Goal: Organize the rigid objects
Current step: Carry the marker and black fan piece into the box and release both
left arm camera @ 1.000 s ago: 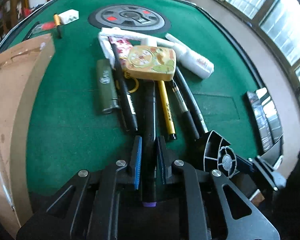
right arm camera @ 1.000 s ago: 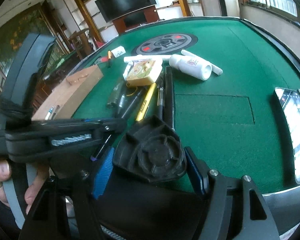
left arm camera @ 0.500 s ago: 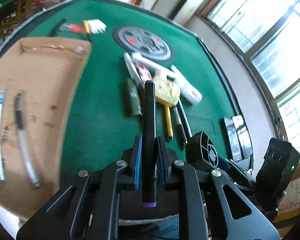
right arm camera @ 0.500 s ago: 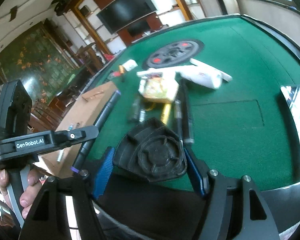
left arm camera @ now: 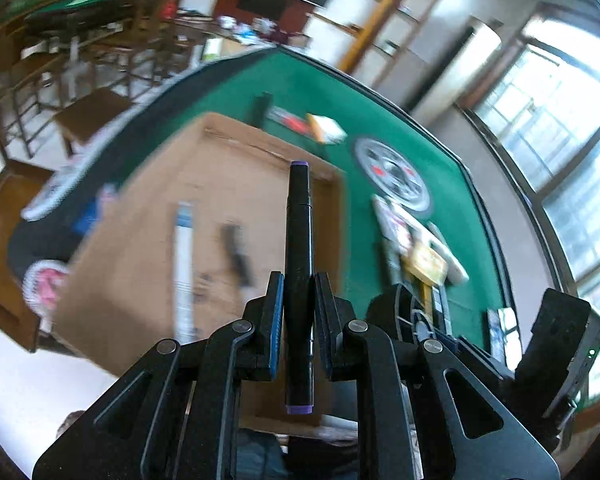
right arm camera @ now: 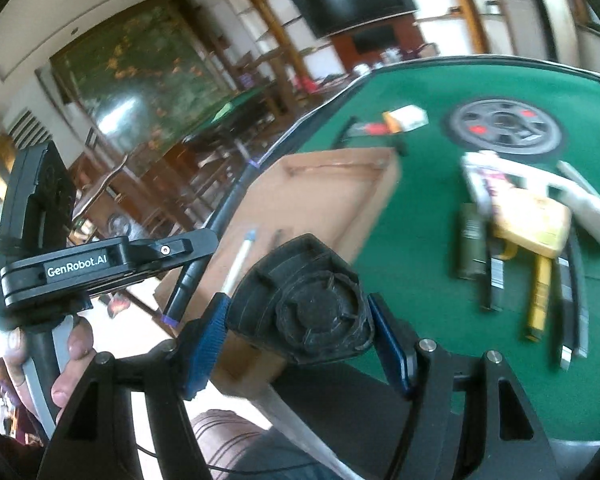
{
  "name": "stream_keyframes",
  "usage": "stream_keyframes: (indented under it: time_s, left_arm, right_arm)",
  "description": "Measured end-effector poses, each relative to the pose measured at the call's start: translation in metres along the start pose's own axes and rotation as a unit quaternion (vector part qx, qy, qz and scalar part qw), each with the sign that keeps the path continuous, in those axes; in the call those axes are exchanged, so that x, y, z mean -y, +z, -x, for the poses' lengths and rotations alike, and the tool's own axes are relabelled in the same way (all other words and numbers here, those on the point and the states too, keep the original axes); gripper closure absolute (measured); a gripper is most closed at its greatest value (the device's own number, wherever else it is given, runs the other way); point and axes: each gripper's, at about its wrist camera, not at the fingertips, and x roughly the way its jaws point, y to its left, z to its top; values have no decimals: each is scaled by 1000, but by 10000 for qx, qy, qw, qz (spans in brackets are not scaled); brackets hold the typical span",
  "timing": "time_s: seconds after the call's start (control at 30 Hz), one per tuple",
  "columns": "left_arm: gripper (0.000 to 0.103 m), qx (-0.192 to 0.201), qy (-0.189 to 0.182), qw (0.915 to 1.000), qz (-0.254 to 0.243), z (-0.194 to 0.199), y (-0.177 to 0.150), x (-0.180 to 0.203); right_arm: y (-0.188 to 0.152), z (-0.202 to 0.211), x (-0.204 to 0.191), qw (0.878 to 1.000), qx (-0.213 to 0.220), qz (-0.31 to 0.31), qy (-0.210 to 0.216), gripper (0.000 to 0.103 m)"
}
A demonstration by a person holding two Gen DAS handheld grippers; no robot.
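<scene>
Left wrist view: the cardboard box (left arm camera: 220, 216), earlier at the far left, now sits under the black marker (left arm camera: 299, 264), left gripper (left arm camera: 298, 300) jaws clamped on it, ready for dropping. Rightward, right gripper (right arm camera: 296, 312) jaws hold a black plastic part (right arm camera: 300, 300).

I see a green-felt counter (right arm camera: 480, 92) with a dark rim. Big bright windows (left arm camera: 560, 128) on the right, daylight blown out. Black TV (right arm camera: 352, 0) and wooden shelving on the far wall, large dark painting (right arm camera: 140, 80), wooden chairs (left arm camera: 80, 64), pale floor.
</scene>
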Motion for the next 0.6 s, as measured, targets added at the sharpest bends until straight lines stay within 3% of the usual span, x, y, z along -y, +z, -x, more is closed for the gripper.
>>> stream_keyframes:
  time_s: [0.33,0.6]
  left_arm:
    - [89,-135,513,9969,584,-17,4,-70]
    - [89,-288,822,9949,511,-35,6,-79]
  right_arm:
    - [29,-76,-22,9980,-518,199,-291,34]
    - [37,-105,-27,9929,-700,330,-903,34]
